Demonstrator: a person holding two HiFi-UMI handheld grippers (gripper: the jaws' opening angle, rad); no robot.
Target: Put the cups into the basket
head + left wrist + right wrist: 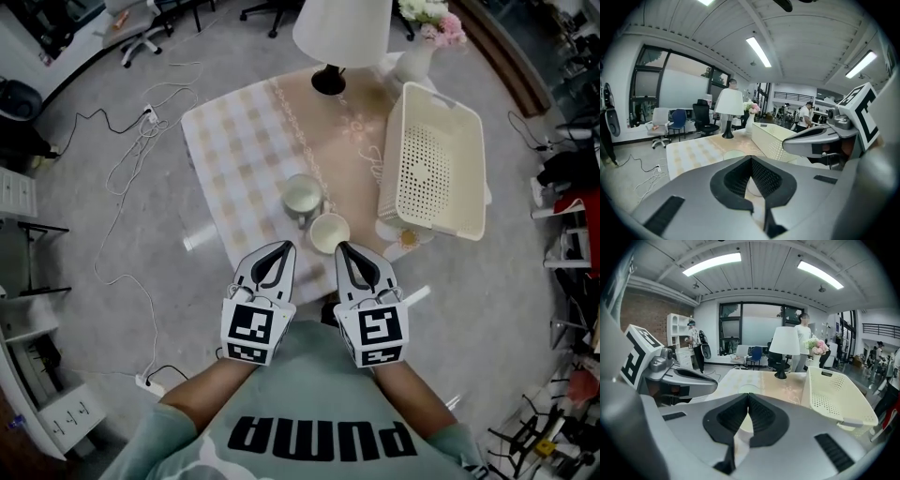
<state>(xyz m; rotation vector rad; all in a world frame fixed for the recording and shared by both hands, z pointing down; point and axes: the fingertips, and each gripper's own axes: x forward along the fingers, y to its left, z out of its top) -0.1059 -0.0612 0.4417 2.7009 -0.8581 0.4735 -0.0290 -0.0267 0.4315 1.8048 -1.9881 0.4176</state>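
Two pale cups stand on the checked tablecloth [234,141]. One cup [302,197] is farther off, the other cup [329,232] sits just beyond my fingertips. To their right lies the cream plastic basket [436,173], tilted, with nothing in it. My left gripper [285,247] and right gripper [342,247] hover side by side at the table's near edge, both shut with nothing between the jaws. In the left gripper view the shut tips [751,158] point toward a cup rim [734,153] and the basket [773,140]. The right gripper [748,394] faces a cup [749,389], with the basket [834,399] to its right.
A table lamp [342,33] and a vase of flowers [417,56] stand at the table's far edge. A small dish [405,236] lies under the basket's near corner. Cables [141,131] trail over the floor on the left. Office chairs and people are farther off.
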